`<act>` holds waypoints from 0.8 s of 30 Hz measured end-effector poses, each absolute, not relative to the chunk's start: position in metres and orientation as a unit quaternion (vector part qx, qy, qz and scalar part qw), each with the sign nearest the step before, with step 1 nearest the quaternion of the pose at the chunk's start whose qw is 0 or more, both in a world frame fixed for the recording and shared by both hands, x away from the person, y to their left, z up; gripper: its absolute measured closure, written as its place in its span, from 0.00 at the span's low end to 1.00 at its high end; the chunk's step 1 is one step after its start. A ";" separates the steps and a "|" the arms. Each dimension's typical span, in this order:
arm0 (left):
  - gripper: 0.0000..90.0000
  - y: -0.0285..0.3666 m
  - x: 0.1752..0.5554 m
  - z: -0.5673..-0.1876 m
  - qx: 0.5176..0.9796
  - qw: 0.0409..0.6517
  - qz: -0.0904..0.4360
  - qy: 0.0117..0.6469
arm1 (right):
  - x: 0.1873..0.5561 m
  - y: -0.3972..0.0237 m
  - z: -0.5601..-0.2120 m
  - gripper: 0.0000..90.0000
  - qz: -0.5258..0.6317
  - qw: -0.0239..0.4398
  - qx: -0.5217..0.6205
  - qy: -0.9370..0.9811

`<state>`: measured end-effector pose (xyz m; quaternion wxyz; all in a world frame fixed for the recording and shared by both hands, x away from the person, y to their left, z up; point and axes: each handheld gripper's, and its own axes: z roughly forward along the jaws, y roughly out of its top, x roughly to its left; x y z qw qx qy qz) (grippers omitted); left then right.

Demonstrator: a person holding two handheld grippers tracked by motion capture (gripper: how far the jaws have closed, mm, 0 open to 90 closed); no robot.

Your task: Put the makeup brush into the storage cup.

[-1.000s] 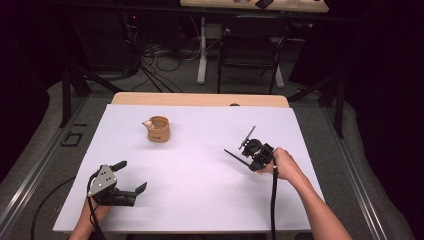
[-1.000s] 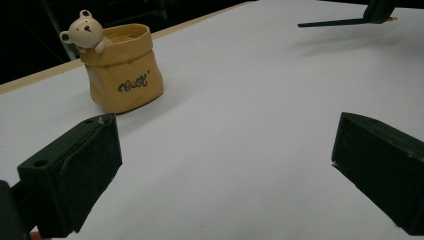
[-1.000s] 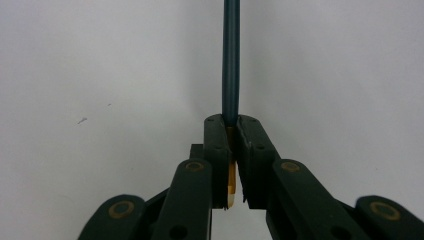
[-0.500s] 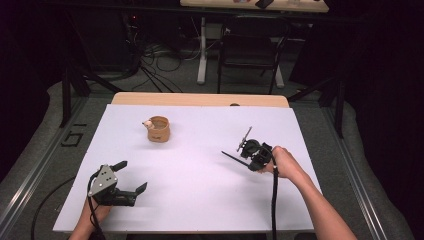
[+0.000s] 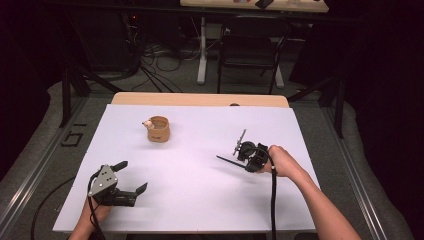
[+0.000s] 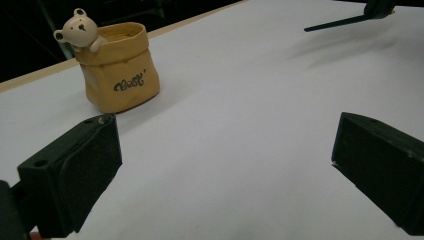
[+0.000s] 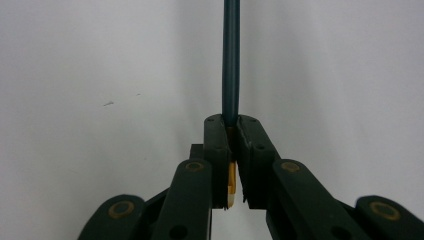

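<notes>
A tan bag-shaped pot (image 5: 158, 131) with a small bear figure on its rim stands at the back left of the white table (image 5: 200, 200). In the left gripper view the pot (image 6: 117, 75) is ahead and to the left. My left gripper (image 5: 132, 176) rests near the front left corner, open and empty (image 6: 225, 135). My right gripper (image 5: 244, 165) hovers over the table's right part, shut on a thin dark teal pen (image 5: 227, 161) that points left. In the right gripper view the pen (image 7: 230, 60) runs straight out from the shut jaws (image 7: 230, 122), with a yellow end behind them.
The table's wooden far edge (image 5: 200, 98) shows beyond the white sheet. Behind it are a dark chair (image 5: 250, 55), table legs and cables on the floor. From the left gripper view the pen (image 6: 340, 22) and right gripper (image 6: 377, 7) appear far off at the top right.
The right gripper has turned slightly in the hand, still holding the pen. The left gripper and the pot have not moved.
</notes>
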<state>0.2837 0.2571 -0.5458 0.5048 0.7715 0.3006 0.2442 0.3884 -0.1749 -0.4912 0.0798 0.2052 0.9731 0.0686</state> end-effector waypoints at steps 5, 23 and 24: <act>0.00 0.256 0.284 -0.547 0.777 0.502 0.239 0.295 | 0.387 -0.171 -0.491 0.94 0.066 0.078 0.190 0.976; 0.00 0.246 0.291 -0.538 0.813 0.465 0.212 0.279 | 0.382 -0.153 -0.490 0.94 0.069 0.079 0.140 0.985; 0.00 0.244 0.292 -0.537 0.820 0.457 0.210 0.274 | 0.382 -0.152 -0.490 0.94 0.068 0.078 0.140 0.985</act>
